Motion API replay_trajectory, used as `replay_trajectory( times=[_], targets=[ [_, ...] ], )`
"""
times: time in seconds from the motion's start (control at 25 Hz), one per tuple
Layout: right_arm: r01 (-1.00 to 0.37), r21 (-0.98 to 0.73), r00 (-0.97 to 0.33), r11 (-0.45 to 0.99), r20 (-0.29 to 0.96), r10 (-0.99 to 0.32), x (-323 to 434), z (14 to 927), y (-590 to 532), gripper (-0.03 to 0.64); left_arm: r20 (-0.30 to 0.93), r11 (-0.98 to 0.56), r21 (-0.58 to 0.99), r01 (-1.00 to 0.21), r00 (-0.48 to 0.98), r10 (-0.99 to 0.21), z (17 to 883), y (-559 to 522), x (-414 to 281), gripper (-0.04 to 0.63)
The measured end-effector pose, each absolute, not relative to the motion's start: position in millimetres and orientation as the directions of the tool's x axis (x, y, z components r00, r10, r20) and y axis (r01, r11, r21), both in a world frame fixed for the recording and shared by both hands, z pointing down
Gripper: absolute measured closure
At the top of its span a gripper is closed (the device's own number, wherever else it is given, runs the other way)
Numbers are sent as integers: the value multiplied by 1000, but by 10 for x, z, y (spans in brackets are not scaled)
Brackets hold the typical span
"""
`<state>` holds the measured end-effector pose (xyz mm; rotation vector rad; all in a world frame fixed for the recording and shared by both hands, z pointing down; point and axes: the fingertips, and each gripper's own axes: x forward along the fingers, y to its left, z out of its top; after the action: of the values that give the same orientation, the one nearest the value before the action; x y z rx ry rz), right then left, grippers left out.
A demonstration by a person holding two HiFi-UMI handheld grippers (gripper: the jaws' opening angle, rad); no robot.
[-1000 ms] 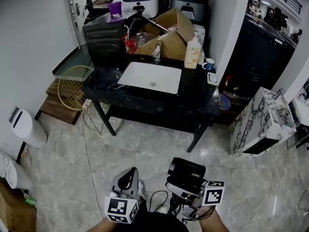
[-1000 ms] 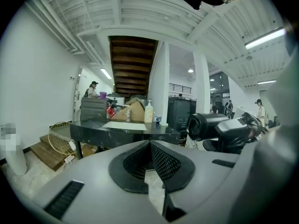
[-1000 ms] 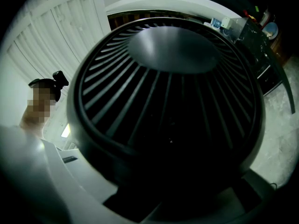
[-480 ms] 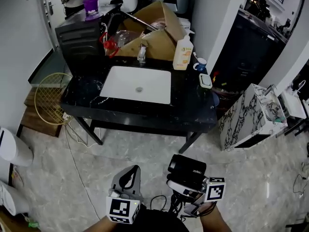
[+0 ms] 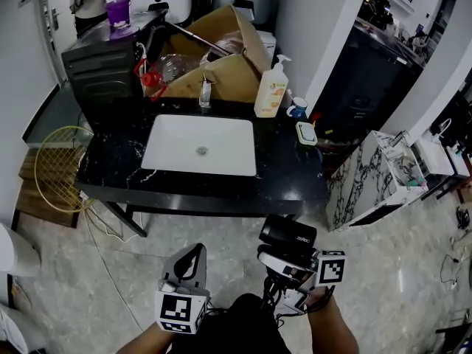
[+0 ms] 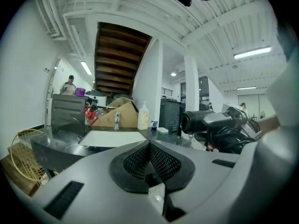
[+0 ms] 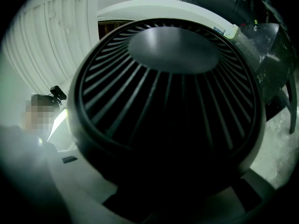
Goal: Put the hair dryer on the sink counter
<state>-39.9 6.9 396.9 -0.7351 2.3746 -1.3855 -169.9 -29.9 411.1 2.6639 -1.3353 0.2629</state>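
Hair dryer [image 5: 289,234] sits clamped between right gripper [image 5: 284,262] jaws — left gripper [image 5: 194,257] closed.

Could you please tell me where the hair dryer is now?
Head view, lower centre-right: the hair dryer sits in the right gripper above the floor, short of the sink counter.

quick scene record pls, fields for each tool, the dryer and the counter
left tool: shut, empty
right tool: shut on dryer
dryer place: held in the air in front of the counter, not on it
counter: black, white sink set in it
at counter's back: soap bottle, box
free spot: bare counter right of sink
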Motion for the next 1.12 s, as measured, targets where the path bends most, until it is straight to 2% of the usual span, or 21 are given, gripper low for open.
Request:
replay_trajectory(
  times=[0.36, 0.6, 0.96, 1.12],
  targets=[
    [-317, -841, -848, 439, 44, -528, -61, 4025, -897, 417, 226, -555, 22, -832, 545, -808, 4135, -1098, -1475, 589],
    [-307, -861, -872, 406, 84, -482, 355, 4228, -1697, 417, 260, -517, 30, -855, 506, -822, 4172, -1726, -999, 589],
    [-366, -879, -872, 307, 208, -443, 960, 4595, -2794, 417, 315, -479, 30, -878, 463, -829, 4242, -2476, -430, 589],
    [-355, -919, -871, 174, 257, -418, 1038, 4794, -3149, 417, 331, -457, 28, -889, 440, -835, 4283, -2716, -295, 589]
  ],
)
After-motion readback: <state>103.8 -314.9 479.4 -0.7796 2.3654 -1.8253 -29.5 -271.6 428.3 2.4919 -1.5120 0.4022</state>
